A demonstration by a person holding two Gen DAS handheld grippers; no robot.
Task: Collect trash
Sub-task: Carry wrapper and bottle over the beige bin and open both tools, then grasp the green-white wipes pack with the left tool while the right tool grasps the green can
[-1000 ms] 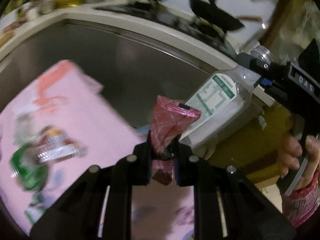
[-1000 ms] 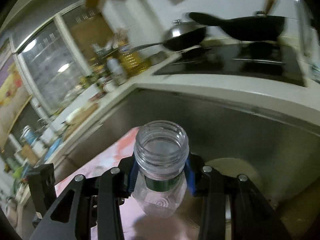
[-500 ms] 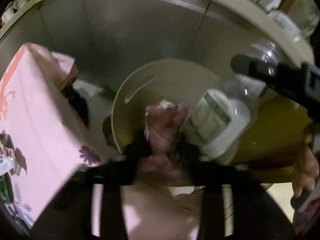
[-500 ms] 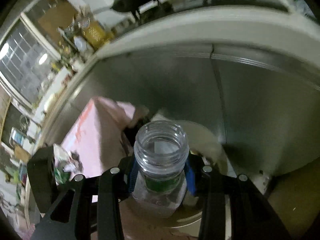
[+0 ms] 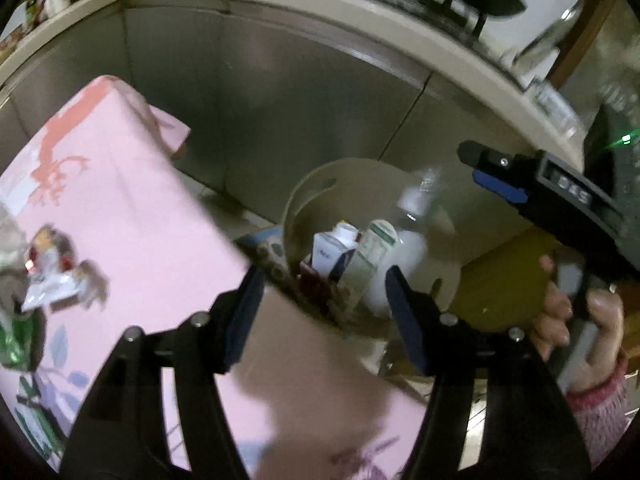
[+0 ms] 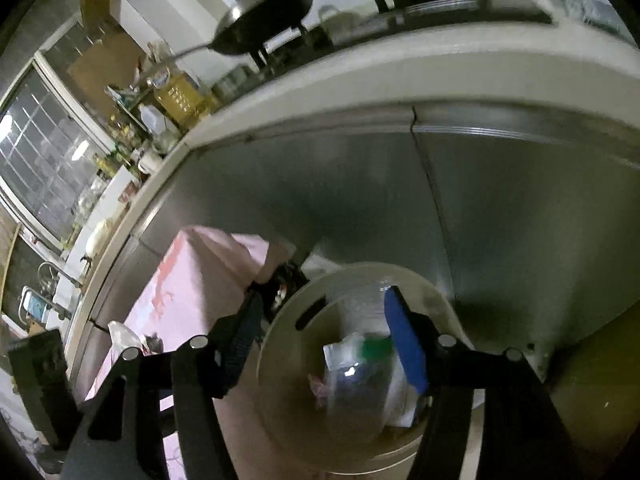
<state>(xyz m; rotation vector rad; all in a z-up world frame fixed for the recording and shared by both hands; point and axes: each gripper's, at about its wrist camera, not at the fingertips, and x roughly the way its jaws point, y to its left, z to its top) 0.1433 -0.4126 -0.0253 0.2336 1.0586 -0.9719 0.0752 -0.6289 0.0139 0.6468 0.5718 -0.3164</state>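
A beige round bin (image 5: 308,196) stands on the floor beside the pink-clothed table; it also shows in the right wrist view (image 6: 280,364). Inside lie a clear plastic bottle (image 5: 408,236) with a green-and-white label, a white carton (image 5: 334,248) and a red wrapper (image 5: 312,284). The bottle appears blurred in the bin in the right wrist view (image 6: 360,364). My left gripper (image 5: 324,312) is open and empty over the bin's near rim. My right gripper (image 6: 324,344) is open and empty above the bin; its body shows in the left wrist view (image 5: 540,188).
The pink tablecloth (image 5: 112,208) holds more wrappers at the left (image 5: 44,276). A steel cabinet front (image 5: 280,92) rises behind the bin under a pale counter (image 6: 400,80) with pans and a stove. Yellow floor (image 5: 500,280) lies to the right.
Both grippers swung down over the bin and opened. The red wrapper left my left gripper and the plastic bottle left my right gripper; both now lie in the bin.
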